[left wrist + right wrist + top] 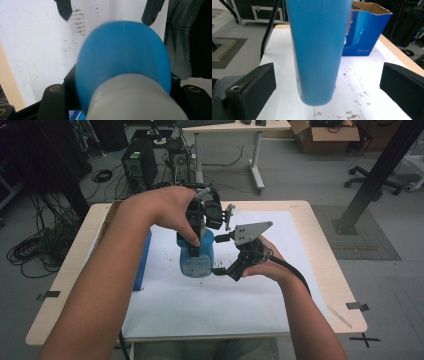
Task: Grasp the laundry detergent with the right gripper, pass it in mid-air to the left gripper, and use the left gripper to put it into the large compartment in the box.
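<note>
Holding the smooth, rigid blue bottle (pixel 196 256) near its neck in our left gripper (pixel 199 226), right gripper (pixel 225 270) wide, we expect slipperiness.

1. High view: fixed above the person's side, facing forward and down; takes in the whole tabletop (pixel 320 245) from near edge to far corners, floor beyond.
2. Left gripper view: rides the left tongs (pixel 200 227), looking steeply down from very close onto the top of the blue bottle (pixel 122 57), white sheet (pixel 32 50) below.
3. Right gripper view: rides the right tongs (pixel 225 270), roughly level and close, facing the bottle's side (pixel 318 50), blue box (pixel 367 32) behind.
4. Shared: bottle and white sheet in all three; box in high and right views.
</note>
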